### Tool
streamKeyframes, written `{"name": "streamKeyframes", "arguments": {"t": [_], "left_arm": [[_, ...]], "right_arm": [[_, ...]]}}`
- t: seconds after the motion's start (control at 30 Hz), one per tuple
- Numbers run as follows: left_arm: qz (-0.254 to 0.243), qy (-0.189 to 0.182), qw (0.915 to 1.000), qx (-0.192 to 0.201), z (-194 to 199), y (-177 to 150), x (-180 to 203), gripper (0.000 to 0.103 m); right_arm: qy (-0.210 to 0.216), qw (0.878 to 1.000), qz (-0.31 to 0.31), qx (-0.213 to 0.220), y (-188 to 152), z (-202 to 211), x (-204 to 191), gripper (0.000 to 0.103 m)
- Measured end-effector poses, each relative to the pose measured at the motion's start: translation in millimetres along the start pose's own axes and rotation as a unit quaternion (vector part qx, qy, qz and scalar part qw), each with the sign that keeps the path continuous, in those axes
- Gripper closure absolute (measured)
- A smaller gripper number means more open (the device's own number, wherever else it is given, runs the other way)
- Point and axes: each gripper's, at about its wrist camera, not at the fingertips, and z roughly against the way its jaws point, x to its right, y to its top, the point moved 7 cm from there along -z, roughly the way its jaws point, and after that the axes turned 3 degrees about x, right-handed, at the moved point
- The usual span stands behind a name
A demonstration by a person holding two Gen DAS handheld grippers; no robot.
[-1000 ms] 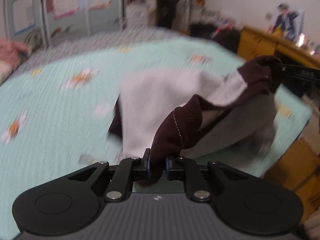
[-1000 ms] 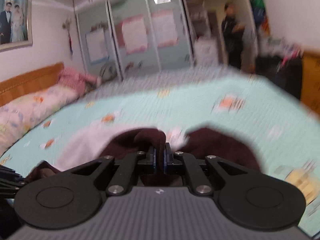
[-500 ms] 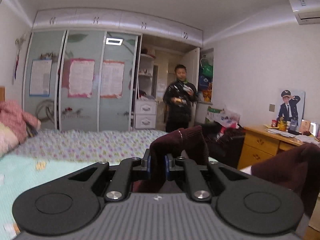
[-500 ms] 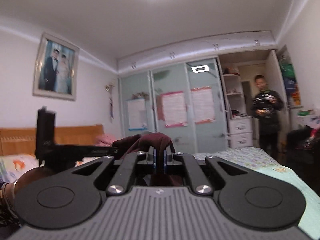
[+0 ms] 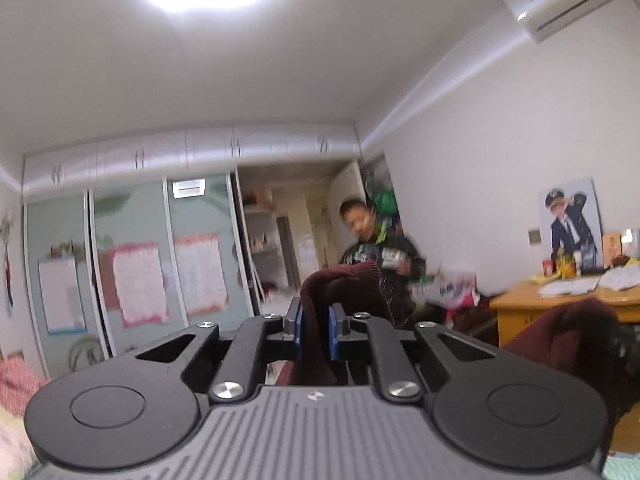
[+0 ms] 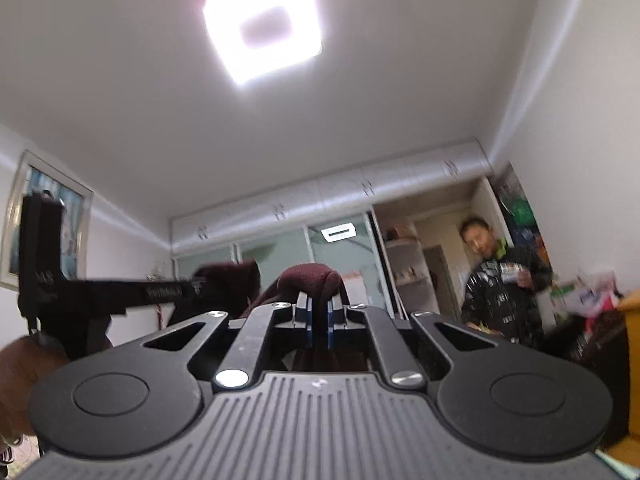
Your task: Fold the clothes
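A dark maroon knitted garment (image 5: 340,280) was held up in the air by both tools. The left gripper (image 5: 315,332) was clamped narrowly on a fold of it. The jaws of the right gripper (image 6: 318,322) were opening slightly, with another fold between the blue pads (image 6: 330,320), which were seen touching the cloth. Behind the raised cloth, a person in a dark patterned jacket (image 5: 384,256) was partly hidden. A wooden desk (image 5: 560,300) was seen at the right, and mirrored wardrobe doors (image 5: 132,264) at the left.
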Motion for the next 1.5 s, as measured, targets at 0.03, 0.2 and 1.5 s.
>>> {"name": "streamKeyframes", "arguments": {"t": [0.03, 0.2, 1.5], "left_arm": [[0.001, 0.002, 0.9994, -0.034, -9, -22, -1, 0.089], [0.007, 0.045, 0.9635, -0.264, -37, -186, -19, 0.064], [0.347, 0.044, 0.828, -0.438, 173, -425, -50, 0.046]], "right_arm": [[-0.014, 1.0, 0.004, -0.022, -16, -3, 10, 0.089], [-0.161, 0.963, -0.037, -0.213, -163, 6, 92, 0.058], [-0.178, 0.9, -0.039, -0.395, -349, 82, 22, 0.016]]}}
